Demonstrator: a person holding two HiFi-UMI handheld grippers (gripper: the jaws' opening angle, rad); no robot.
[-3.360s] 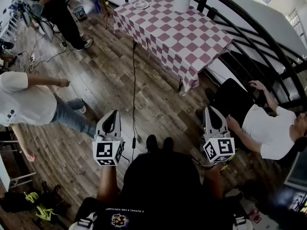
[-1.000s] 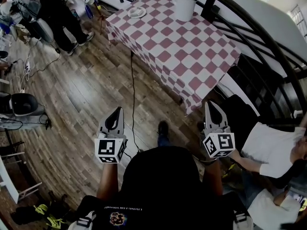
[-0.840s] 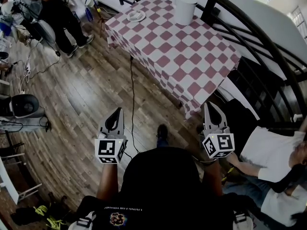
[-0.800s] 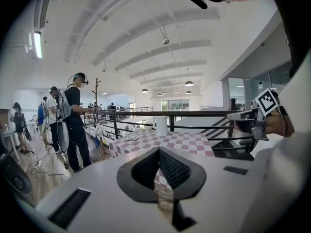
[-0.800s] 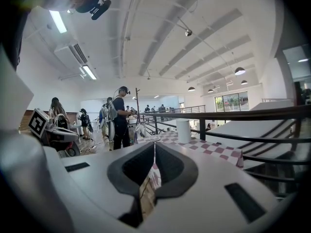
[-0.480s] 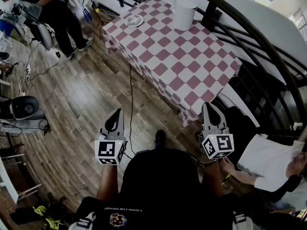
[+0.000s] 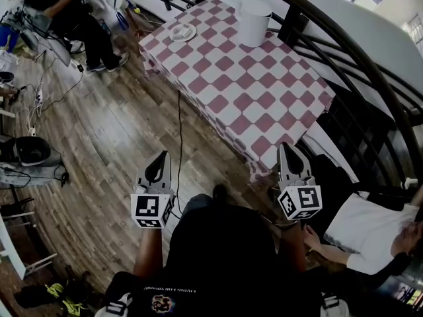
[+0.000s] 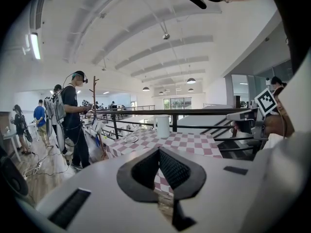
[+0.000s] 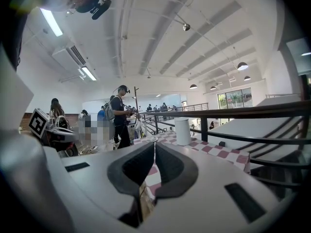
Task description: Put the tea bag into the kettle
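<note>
A white kettle (image 7: 254, 13) stands at the far end of a table (image 7: 264, 101) under a red-and-white checked cloth. It also shows in the left gripper view (image 8: 163, 126) and the right gripper view (image 9: 182, 131). A small white saucer (image 7: 182, 32) lies near the table's far left corner; what is on it is too small to tell. My left gripper (image 7: 160, 156) and right gripper (image 7: 285, 147) are held out level, well short of the table's near edge. Both are shut and empty, the left's (image 8: 158, 148) and the right's (image 9: 154, 143) jaw tips meeting.
A black curved railing (image 7: 344, 51) runs behind and to the right of the table. A person in a white shirt (image 7: 360, 233) sits low at the right. A black cable (image 7: 180, 131) crosses the wooden floor. People and equipment (image 7: 73, 18) stand at the far left.
The table and kettle have come nearer and lower in the head view as I walk toward them. Both grippers stay shut in the same pose.
</note>
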